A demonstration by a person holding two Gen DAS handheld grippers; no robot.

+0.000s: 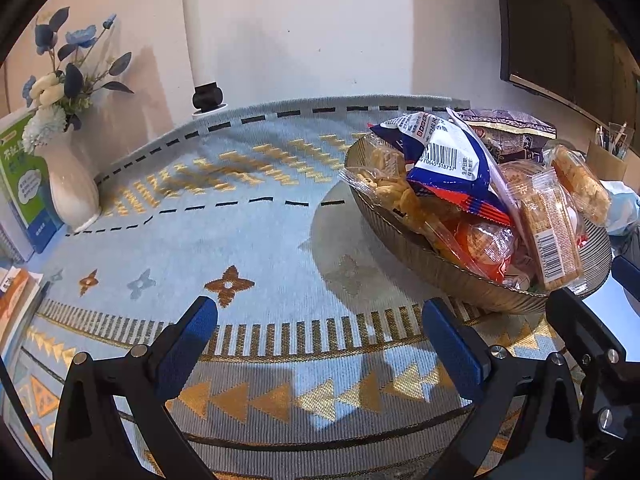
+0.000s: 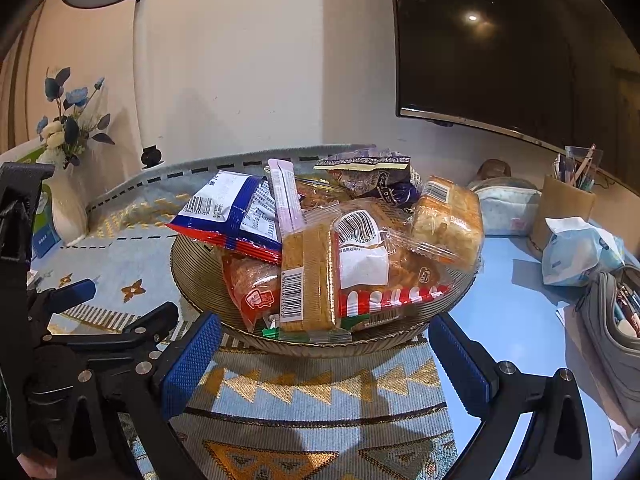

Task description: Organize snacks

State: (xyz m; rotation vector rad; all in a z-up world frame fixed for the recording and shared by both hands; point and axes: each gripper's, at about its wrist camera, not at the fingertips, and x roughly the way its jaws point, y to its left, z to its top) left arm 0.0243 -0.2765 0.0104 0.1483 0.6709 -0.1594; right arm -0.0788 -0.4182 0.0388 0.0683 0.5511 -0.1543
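A ribbed glass bowl heaped with wrapped snacks stands on a patterned blue cloth; it also shows in the left wrist view at the right. On top lie a blue-and-white bag, a cracker pack, a pink stick pack and a purple bag. My right gripper is open and empty, just in front of the bowl's near rim. My left gripper is open and empty over bare cloth, left of the bowl; it also shows at the left edge of the right wrist view.
A white vase with blue flowers and books stand at the back left. A tissue pack, a pen holder, pencil cases and a dark monitor are at the right. A lamp base stands by the wall.
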